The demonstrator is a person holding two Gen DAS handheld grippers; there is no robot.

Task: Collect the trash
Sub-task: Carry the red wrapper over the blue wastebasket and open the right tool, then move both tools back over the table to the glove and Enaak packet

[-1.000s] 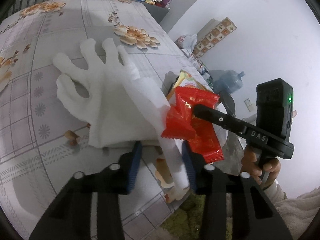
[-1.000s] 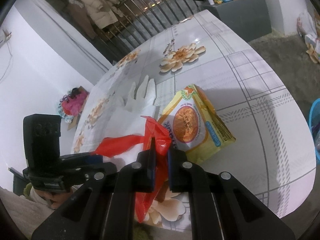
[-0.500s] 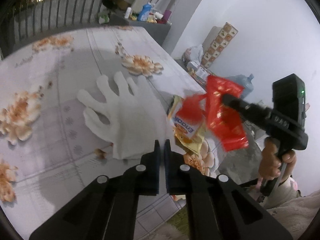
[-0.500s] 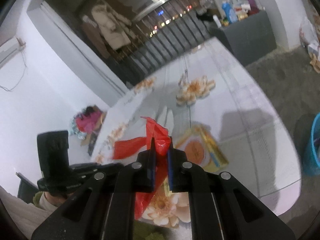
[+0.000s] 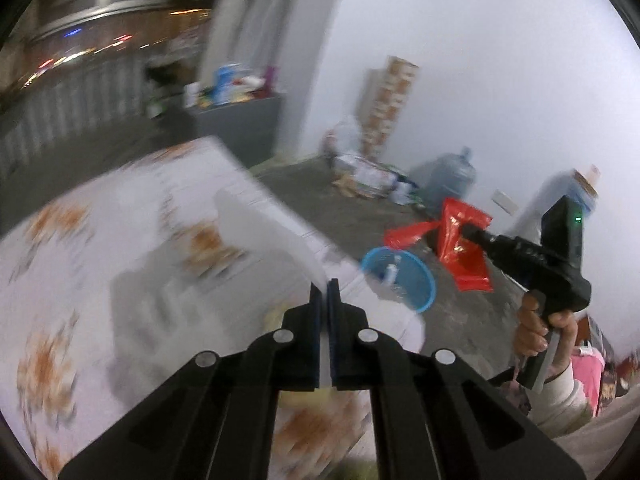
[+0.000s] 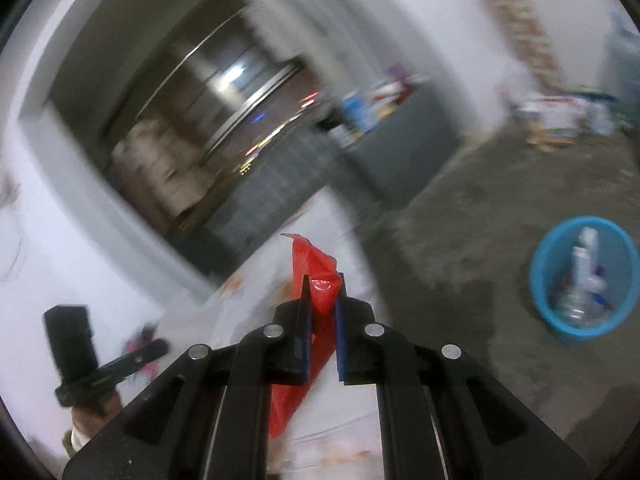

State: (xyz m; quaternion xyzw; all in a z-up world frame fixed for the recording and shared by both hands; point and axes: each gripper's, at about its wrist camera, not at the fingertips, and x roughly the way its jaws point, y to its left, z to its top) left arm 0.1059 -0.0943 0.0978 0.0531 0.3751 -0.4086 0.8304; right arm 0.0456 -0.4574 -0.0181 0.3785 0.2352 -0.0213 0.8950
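The picture is smeared by motion. My left gripper (image 5: 324,286) is shut on a white glove (image 5: 264,228), which trails up and to the left from the jaws above the flowered table (image 5: 80,260). My right gripper (image 5: 466,232) is off the table's right side, shut on a crumpled red wrapper (image 5: 464,256). In the right wrist view the red wrapper (image 6: 316,276) is pinched between the pads of the right gripper (image 6: 322,288) and hangs below them. A blue basket (image 5: 372,256) holding bottles stands on the floor beside the table, also at the right in the right wrist view (image 6: 560,320).
A grey cabinet (image 5: 240,116) with bottles on top stands by the far wall. A water jug (image 5: 452,176), stacked boxes (image 5: 388,108) and floor clutter line the white wall. A person's hand (image 5: 536,328) holds the right gripper. The left gripper (image 6: 160,348) shows at lower left.
The left jaws shut on the glove and lifted it off the table. The right gripper rose and swung the red wrapper away from the table, bringing the blue basket into view.
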